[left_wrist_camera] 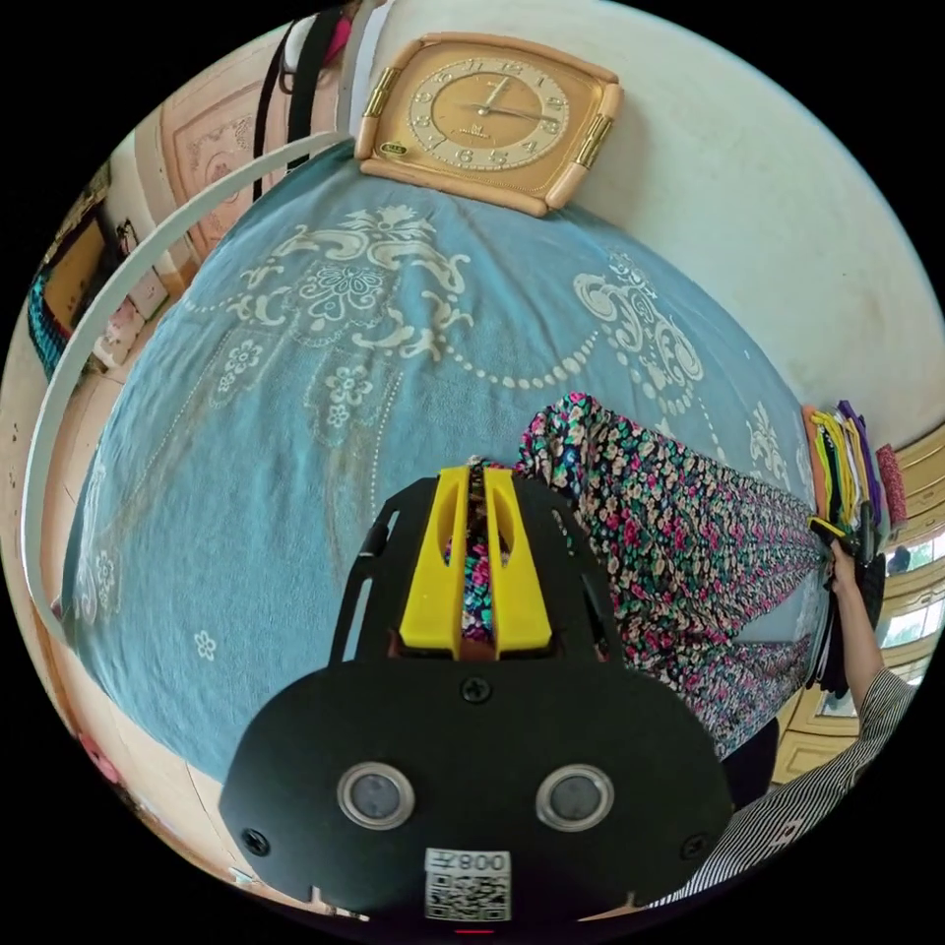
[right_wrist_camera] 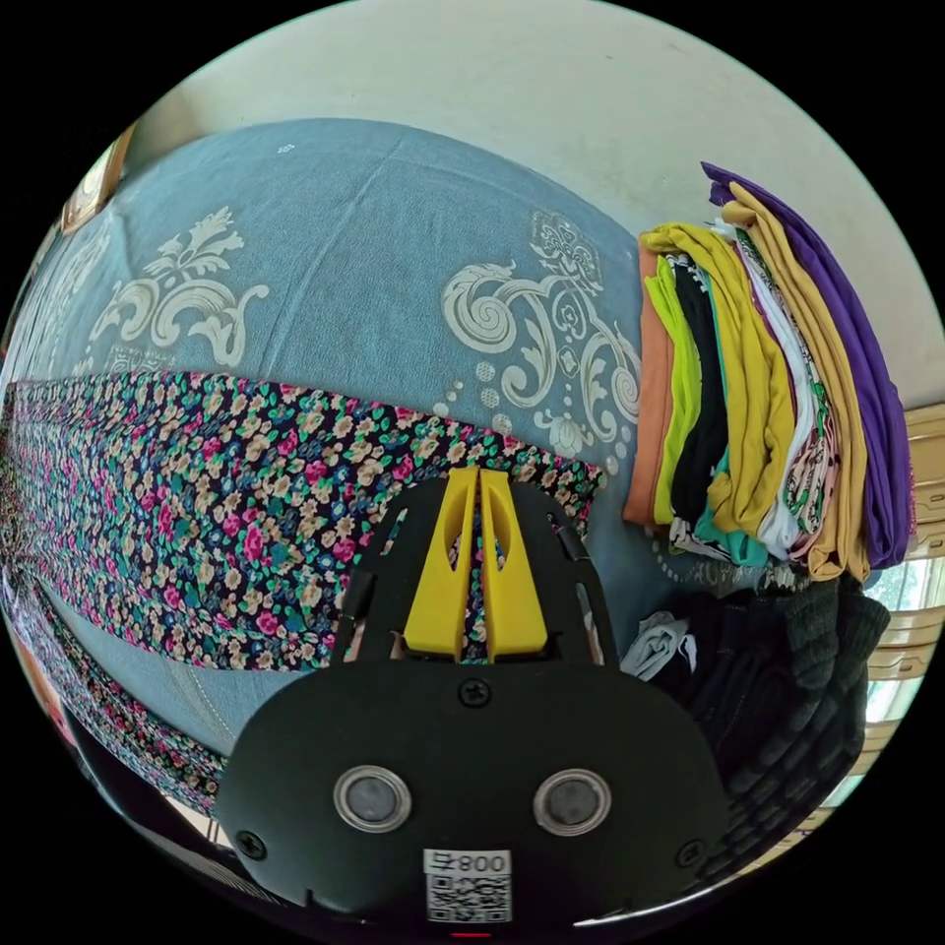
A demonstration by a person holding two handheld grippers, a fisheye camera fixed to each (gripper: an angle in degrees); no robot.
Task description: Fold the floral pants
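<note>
The floral pants (left_wrist_camera: 679, 551) lie stretched along a blue patterned bedspread (left_wrist_camera: 295, 413). In the left gripper view my left gripper (left_wrist_camera: 476, 477) is shut on one end of the pants, with floral cloth showing between its yellow jaws. Far off in that view the other gripper (left_wrist_camera: 832, 532) holds the opposite end in a person's hand. In the right gripper view the floral pants (right_wrist_camera: 226, 492) run away to the left, and my right gripper (right_wrist_camera: 478, 480) is shut on their near edge.
A stack of folded clothes (right_wrist_camera: 768, 384) in several colours stands on the bed by the pale wall, with dark garments (right_wrist_camera: 778, 640) heaped beside it. A gold clock (left_wrist_camera: 489, 118) leans at the bed's far end. A white curved rail (left_wrist_camera: 118, 295) borders the bed.
</note>
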